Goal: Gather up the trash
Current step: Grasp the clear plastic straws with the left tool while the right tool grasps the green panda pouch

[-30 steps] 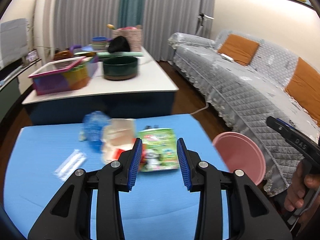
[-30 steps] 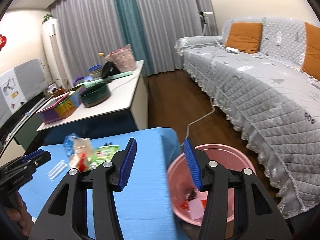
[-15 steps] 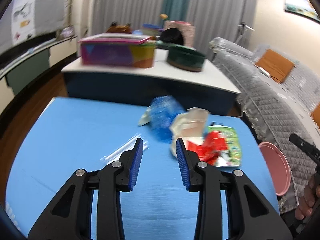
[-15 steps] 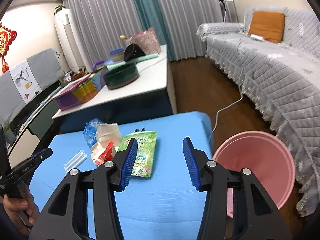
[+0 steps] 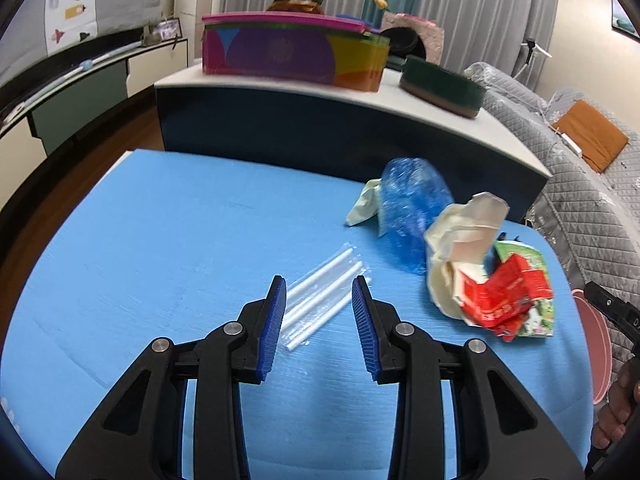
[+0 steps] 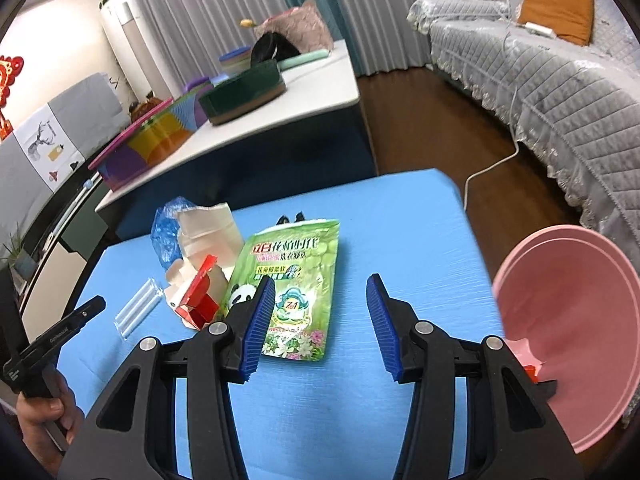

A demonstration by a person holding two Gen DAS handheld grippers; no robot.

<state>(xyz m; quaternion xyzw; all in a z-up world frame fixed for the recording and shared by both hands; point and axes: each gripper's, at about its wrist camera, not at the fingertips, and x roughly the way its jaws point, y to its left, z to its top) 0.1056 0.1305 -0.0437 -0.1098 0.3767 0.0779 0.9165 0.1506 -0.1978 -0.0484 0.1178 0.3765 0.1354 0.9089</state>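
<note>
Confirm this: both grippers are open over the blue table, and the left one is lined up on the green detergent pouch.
Not quite. The left gripper is lined up on the clear packet of white straws, as the left wrist view shows. The green detergent pouch lies in front of the right gripper. Both are open over the blue table.

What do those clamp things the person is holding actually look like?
Each is a black plastic tool with triangular cut-outs and silver rivets. The left gripper and right gripper both end in two blue ribbed pads. The handle has small white lettering, too small to read. No cables or sleeves are visible.
</note>
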